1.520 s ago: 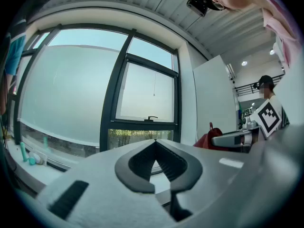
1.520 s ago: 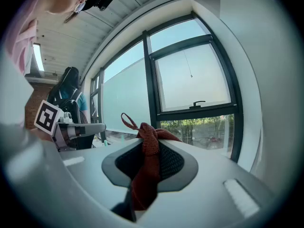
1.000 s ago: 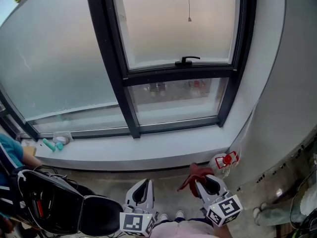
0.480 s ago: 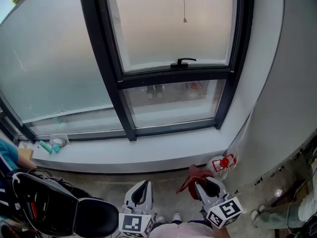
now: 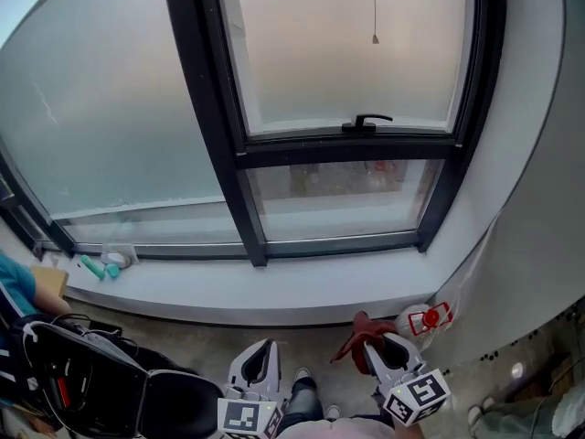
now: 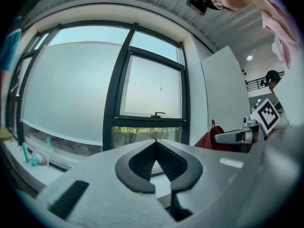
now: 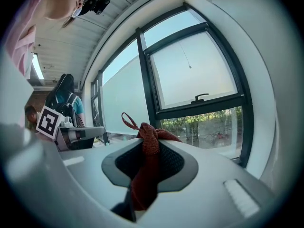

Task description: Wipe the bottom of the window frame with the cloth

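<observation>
Head view: our right gripper (image 5: 375, 344) with the red cloth (image 5: 356, 326), and our left gripper (image 5: 263, 350), both low and well short of the window frame (image 5: 334, 243); we judge wiping not yet begun, so next we must carry the cloth to the frame's bottom rail. Left gripper view: jaws together on nothing, frame ahead. Right gripper view: jaws clamped on the cloth, bunched below the frame.

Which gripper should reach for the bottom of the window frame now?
Right. The right gripper is shut on the cloth and sits below the frame's bottom rail. The left gripper is shut on nothing, so it has nothing to wipe with.
</observation>
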A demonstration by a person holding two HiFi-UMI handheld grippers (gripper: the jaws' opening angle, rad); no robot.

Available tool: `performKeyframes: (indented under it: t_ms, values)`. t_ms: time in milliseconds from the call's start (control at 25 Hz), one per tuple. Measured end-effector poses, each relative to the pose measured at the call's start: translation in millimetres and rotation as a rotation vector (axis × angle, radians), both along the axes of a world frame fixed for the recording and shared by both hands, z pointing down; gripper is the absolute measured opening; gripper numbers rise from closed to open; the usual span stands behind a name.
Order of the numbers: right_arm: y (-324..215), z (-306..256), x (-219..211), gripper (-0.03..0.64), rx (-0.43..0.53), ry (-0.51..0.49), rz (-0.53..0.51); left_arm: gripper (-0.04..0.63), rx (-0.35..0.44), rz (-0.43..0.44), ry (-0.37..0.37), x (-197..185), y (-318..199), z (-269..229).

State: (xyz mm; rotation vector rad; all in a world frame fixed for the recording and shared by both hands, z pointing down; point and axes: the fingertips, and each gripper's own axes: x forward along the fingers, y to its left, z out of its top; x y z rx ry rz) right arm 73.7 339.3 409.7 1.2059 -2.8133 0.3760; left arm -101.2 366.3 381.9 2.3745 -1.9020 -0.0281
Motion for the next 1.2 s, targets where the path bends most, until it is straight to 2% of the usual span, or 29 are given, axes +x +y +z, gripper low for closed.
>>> performKeyframes:
  t_ms: [120,240,440,520,600,800,1000,1200]
  values:
    - [-37,-3,-23,0.078,0.003,0.002,-0.007,-0.003,-0.019,-0.005,0.005,-22,-34,4]
    - [-80,-20,-44,0.078,0.034,0.011,0.006,-0.003,-0.046,0.013,-0.023,-48,-75,2]
    - [-127,-34,-66,0.078,0.084,0.077,0.064,-0.003,-0.013,0.038,-0.026,-80,-129,-10]
    - [-141,-30,-70,0.078,0.088,0.1,0.082,-0.003,-0.054,0.054,-0.023,-86,-146,1]
    - [-159,-28,-71,0.078,0.079,0.105,0.088,-0.003,-0.079,0.072,-0.008,-85,-165,7]
    - [-221,-25,-62,0.078,0.081,0.126,0.104,-0.003,-0.077,0.097,-0.008,-79,-222,7]
    - [-271,-16,-36,0.078,0.045,0.136,0.122,-0.003,-0.103,0.064,-0.009,-75,-263,10]
    - [-324,-21,-18,0.078,0.051,0.133,0.11,-0.003,-0.078,0.047,-0.018,-62,-309,2]
